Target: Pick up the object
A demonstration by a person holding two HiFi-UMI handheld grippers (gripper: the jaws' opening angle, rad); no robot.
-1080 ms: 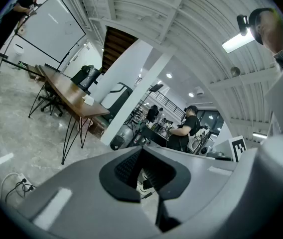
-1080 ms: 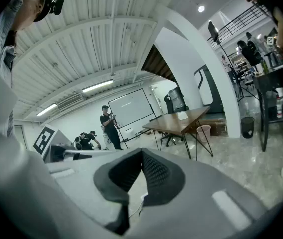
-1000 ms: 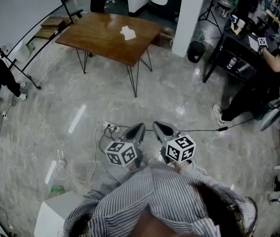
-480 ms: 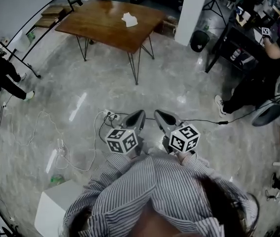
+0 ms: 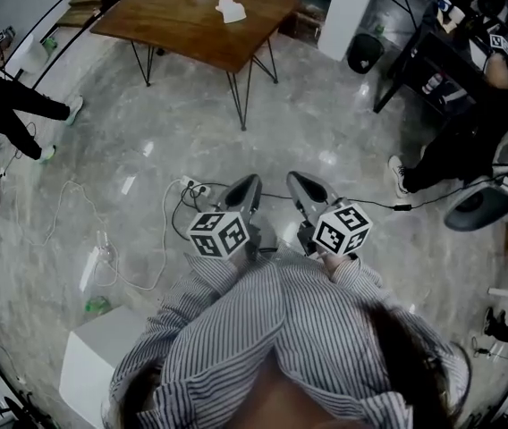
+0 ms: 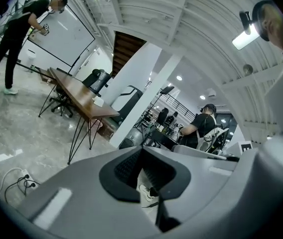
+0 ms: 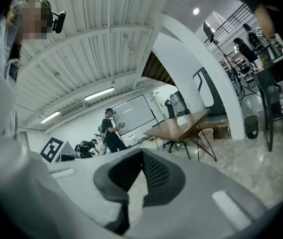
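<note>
- My left tongs [image 5: 243, 189] are pressed together. The dark ribbed pads meet at the tip and nothing sits between them.
- My right tongs [image 5: 309, 189] are pressed together too, and they hold and touch nothing.
- Both pairs are held side by side just in front of my striped shirt [image 5: 281, 329], over the bare marble floor [image 5: 343, 132].
- The thing to pick up, a crumpled white piece [image 5: 232, 9], lies on the wooden table [image 5: 173, 16]. It is well ahead of both tongs and a little to the left of them, nowhere near either tip.
- Count: two tongs, one table, and one white piece on it.
</note>
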